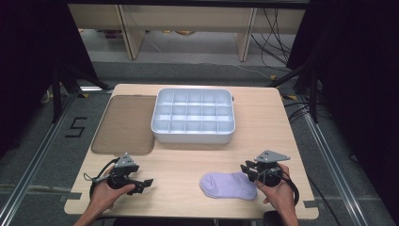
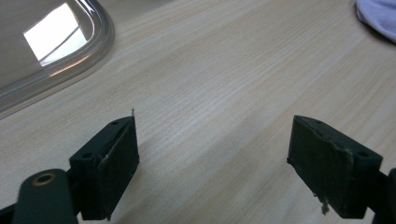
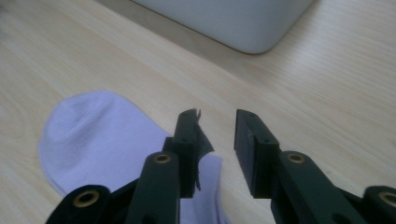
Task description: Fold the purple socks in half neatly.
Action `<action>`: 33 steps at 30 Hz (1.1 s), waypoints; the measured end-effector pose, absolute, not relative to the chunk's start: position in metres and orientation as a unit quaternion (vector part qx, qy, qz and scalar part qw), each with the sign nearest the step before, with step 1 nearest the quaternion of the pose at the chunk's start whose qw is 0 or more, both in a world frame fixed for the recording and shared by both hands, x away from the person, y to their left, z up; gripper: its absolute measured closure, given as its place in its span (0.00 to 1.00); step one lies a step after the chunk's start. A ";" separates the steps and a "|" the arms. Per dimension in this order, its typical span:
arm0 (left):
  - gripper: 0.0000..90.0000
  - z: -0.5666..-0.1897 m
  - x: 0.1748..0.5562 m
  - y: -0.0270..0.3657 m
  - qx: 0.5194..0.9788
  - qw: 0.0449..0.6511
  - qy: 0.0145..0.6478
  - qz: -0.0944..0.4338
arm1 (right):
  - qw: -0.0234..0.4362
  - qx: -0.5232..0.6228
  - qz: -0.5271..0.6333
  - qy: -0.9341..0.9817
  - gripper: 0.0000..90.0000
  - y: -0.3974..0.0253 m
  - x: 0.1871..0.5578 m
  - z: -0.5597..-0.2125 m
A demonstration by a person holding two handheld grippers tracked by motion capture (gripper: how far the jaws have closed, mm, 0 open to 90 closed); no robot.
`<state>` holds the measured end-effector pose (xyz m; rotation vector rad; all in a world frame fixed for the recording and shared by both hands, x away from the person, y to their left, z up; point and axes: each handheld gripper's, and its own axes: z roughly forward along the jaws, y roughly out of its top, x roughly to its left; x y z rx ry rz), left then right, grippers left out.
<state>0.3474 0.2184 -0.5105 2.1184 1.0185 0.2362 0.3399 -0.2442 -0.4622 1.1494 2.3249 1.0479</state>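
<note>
A pale lilac sock lies flat on the desk near its front edge, right of the middle, with one end almost under the right tongs. In the right gripper view the sock spreads out to the left of the jaws, and the left jaw sits over the sock's near edge; the jaws stand a narrow gap apart, with no cloth between them that I can make out. The right hand holds them low, at the sock's right end.

The left tongs rest by the front-left corner, well apart from the sock, jaws spread wide over bare wood — the left gripper view shows a corner of the sock far off at its top right. Beyond them, along the desk's left edge, lies a smoky translucent lid; just beside it, at the middle toward the back edge, stands the white compartment box, its cells empty.

The risk, as I judge it, is a poor bite: with the gap this narrow and only one jaw above the cloth, closing now could nip a single thin layer at the very edge, or nothing. A lift from such a hold may let the sock slip free — or drag it along the desk.
</note>
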 end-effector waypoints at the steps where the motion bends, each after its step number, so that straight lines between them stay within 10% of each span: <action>1: 0.17 -0.510 0.347 0.218 0.829 0.380 0.399 0.093 | 0.168 0.404 0.368 0.820 0.83 -0.241 0.338 -0.462; 33: 0.18 -0.509 0.346 0.215 0.829 0.378 0.400 0.101 | 0.097 0.278 0.298 0.908 1.00 -0.173 0.330 -0.497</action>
